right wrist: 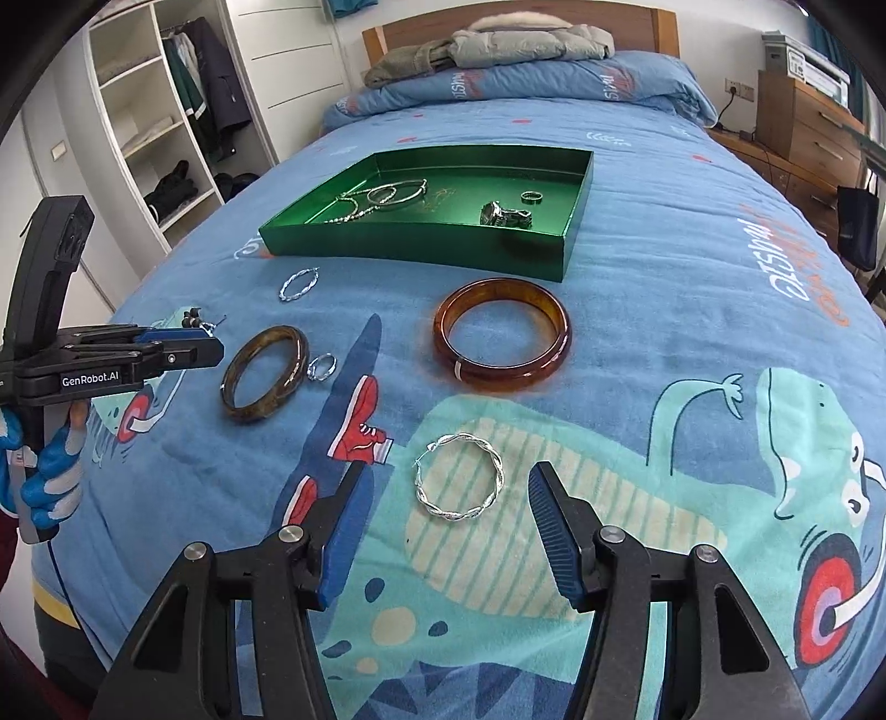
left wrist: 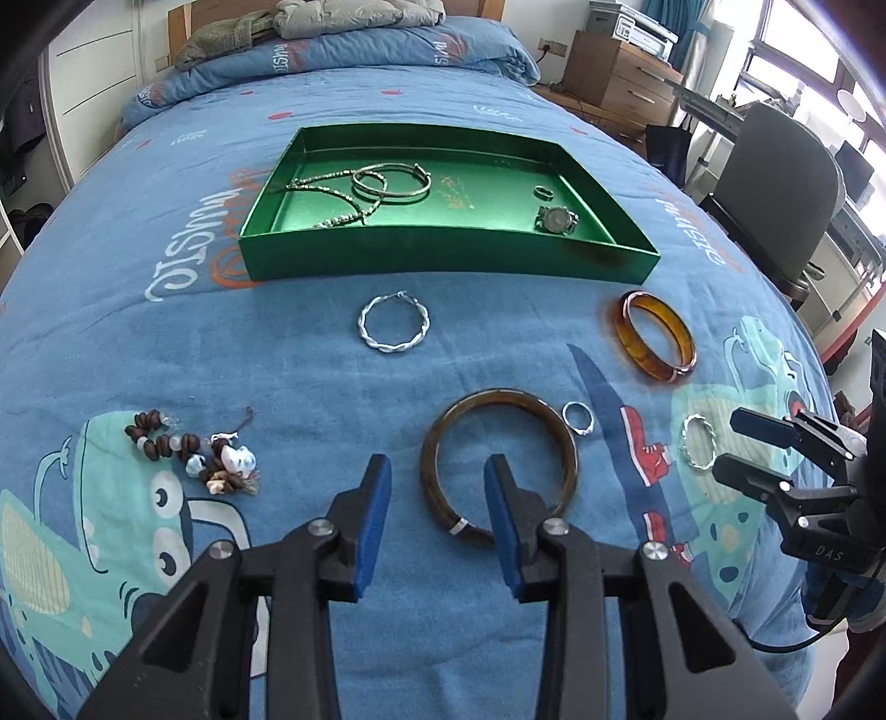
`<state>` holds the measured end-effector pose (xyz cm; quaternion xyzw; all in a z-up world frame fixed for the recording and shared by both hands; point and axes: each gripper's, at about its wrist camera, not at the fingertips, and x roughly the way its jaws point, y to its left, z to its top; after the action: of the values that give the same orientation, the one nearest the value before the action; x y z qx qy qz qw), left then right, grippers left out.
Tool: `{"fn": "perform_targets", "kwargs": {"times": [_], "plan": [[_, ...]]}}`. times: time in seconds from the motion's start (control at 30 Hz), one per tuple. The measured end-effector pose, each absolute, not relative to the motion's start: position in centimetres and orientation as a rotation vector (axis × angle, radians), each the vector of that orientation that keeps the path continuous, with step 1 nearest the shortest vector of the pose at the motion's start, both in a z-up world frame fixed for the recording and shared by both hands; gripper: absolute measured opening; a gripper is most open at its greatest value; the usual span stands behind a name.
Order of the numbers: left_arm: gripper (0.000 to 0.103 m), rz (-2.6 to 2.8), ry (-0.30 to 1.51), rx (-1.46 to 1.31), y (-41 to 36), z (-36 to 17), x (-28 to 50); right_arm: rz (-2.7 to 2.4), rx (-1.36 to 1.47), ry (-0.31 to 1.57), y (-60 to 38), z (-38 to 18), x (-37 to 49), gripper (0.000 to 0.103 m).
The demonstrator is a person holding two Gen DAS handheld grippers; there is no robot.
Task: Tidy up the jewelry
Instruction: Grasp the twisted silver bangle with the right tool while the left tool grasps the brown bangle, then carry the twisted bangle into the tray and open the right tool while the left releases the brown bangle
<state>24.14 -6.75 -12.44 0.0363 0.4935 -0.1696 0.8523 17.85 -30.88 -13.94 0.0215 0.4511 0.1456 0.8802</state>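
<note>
A green tray (left wrist: 443, 260) (right wrist: 421, 246) on the bed holds a necklace, bangles, a watch (left wrist: 555, 219) and a ring. Loose on the bedspread lie a dark bangle (left wrist: 443, 437) (right wrist: 266, 374), an amber bangle (left wrist: 659, 335) (right wrist: 501, 335), a small ring (left wrist: 577, 418) (right wrist: 322, 366), two twisted silver hoops (left wrist: 394, 321) (right wrist: 459, 476) and a beaded bracelet (left wrist: 194, 451). My left gripper (left wrist: 437, 476) is open, its right finger inside the dark bangle's ring. My right gripper (right wrist: 443, 484) is open around the nearer silver hoop.
The bedspread (right wrist: 664, 277) covers the whole bed; a folded quilt and jacket (right wrist: 498, 44) lie at the headboard. A wardrobe (right wrist: 166, 111) stands left, a wooden dresser (right wrist: 803, 122) and a chair (left wrist: 775, 183) right.
</note>
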Motion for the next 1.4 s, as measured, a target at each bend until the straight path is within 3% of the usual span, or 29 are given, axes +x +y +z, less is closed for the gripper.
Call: {"fn": "perform_targets", "kwargs": {"times": [0.3, 0.37, 0.43, 0.57, 1.07, 1.4], "plan": [[0.032, -0.333, 1.072, 0.121, -7.7, -14.9, 25.3, 0.305, 0.008, 0.961, -30.2, -15.9, 18.9, 0.058], [0.032, -0.326, 1.066, 0.145, -8.1, -14.9, 25.2, 0.297, -0.013, 0.955, -30.0, -16.0, 18.9, 0.051], [0.021, -0.335, 1.063, 0.151, -8.4, -14.9, 25.1, 0.287, -0.031, 0.951, -30.0, -16.1, 18.8, 0.041], [0.008, -0.333, 1.05, 0.178, -8.9, -14.8, 24.8, 0.291, -0.018, 0.945, -30.3, -16.1, 18.5, 0.04], [0.008, -0.317, 0.943, 0.164, -7.3, -10.3, 23.2, 0.269, 0.022, 0.89, -31.3, -14.1, 16.5, 0.039], [0.008, -0.3, 0.885, 0.134, -7.9, -5.9, 30.0, 0.253, -0.009, 0.78, -32.1, -8.4, 21.0, 0.039]]}}
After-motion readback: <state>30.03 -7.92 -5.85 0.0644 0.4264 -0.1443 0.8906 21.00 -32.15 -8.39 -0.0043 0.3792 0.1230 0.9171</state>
